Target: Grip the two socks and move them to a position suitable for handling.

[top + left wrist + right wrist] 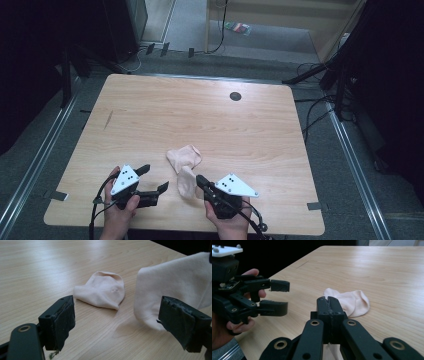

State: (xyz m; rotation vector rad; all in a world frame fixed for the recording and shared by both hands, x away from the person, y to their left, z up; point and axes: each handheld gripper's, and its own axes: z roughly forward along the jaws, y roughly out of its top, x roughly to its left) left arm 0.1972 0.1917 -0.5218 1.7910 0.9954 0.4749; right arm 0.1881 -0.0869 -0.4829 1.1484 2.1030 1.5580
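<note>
On the near half of the wooden table (150, 115) lies a pale pink sock (184, 167), its rounded toe end bunched flat on the wood toward the middle and its other end drawn toward the person's edge. The right gripper (200, 180) has that near end pinched: seen along its own jaws, the two black pads are pressed together with a strip of the fabric coming out beneath them, and the rest of the sock (352, 302) spreads on the table just beyond the tips. In the left gripper view the held part hangs as a lifted fold (172, 287) at the right, clear of the board, while the toe end (102, 291) rests on the wood farther off.

The left gripper (152, 179) is just beside the sock, on its left, with its jaws standing wide apart and nothing between them; it touches no fabric. From the right gripper view it (279, 296) shows at the left, held in a hand (244, 302) with a grey sleeve.

Farther up the table a small dark round hole (235, 96) sits well apart from the sock. Nothing lies between the grippers and the sock. Cables (310, 112) trail on the floor to the right.
</note>
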